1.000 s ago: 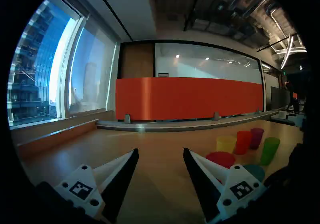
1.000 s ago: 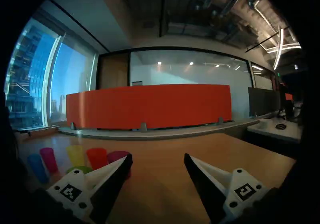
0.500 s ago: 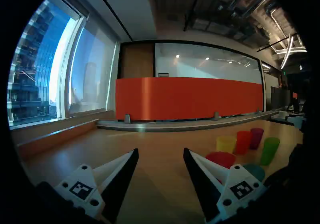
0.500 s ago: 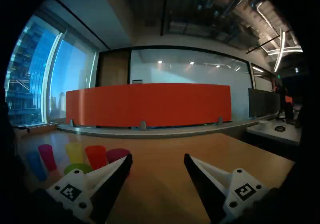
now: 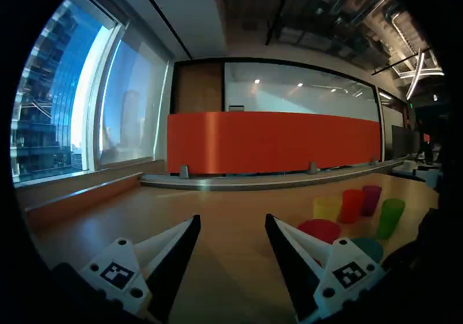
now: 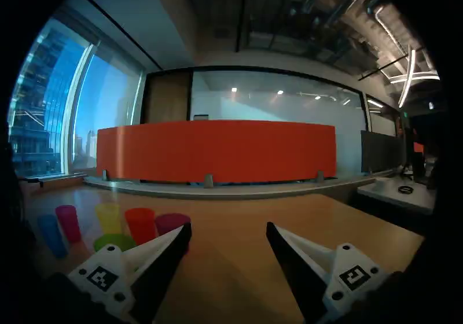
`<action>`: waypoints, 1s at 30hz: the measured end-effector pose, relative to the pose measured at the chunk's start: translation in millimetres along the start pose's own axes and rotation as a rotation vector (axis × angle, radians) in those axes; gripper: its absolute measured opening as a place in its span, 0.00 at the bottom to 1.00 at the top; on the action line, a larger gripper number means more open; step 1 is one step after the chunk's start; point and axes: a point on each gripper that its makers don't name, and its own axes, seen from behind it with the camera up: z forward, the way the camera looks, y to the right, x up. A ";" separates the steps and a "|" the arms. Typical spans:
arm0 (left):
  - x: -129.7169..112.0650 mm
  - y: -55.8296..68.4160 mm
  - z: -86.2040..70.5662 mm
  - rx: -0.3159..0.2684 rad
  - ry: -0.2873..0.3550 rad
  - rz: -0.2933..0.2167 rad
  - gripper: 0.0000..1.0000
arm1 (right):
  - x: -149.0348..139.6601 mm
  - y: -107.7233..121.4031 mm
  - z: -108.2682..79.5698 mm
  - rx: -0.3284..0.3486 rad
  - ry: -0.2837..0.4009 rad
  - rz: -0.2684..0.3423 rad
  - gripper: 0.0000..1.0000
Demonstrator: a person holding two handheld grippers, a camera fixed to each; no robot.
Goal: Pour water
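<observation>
The left gripper (image 5: 232, 217) and right gripper (image 6: 228, 225) both gape empty above the table (image 5: 231, 199), and the cups (image 5: 352, 205) between them stand so crowded, some maybe holding water, that grabbing one could topple its neighbour.

In the left gripper view the wooden table (image 5: 220, 208) offers open passage ahead and to the left, as far as the orange partition (image 5: 272, 142) that closes its far edge. A cluster of coloured cups (image 5: 351, 205) blocks the right side, from near to middle distance. In the right gripper view the cups (image 6: 140, 224) crowd the near left. The tabletop ahead and to the right is free.
</observation>
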 end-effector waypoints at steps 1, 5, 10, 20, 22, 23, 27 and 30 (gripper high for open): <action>0.1 -0.1 0.0 0.000 0.000 0.000 0.82 | 0.0 0.1 0.1 0.000 0.000 0.000 1.00; 0.4 -0.2 0.0 0.000 0.000 0.000 0.82 | 0.3 0.7 0.5 0.000 -0.001 0.000 1.00; 0.2 -0.5 0.2 0.000 0.000 0.000 0.82 | -0.3 0.9 0.1 0.000 -0.001 0.000 1.00; -0.1 -0.6 0.2 0.000 0.000 0.000 0.82 | -2.7 1.0 -0.6 0.003 -0.003 -0.001 1.00; -0.1 -0.5 0.3 0.000 0.000 0.000 0.82 | -2.8 0.9 -0.6 0.003 -0.003 -0.001 1.00; -0.1 -0.3 0.3 0.000 0.000 0.000 0.82 | -2.9 0.9 -0.7 0.003 -0.003 -0.001 1.00; 0.0 -0.3 0.5 0.000 0.000 0.000 0.82 | -2.7 0.5 -0.7 0.003 -0.003 -0.001 1.00; 0.1 -0.2 0.6 0.000 0.000 0.000 0.82 | -2.6 0.3 -0.6 0.003 -0.004 -0.002 1.00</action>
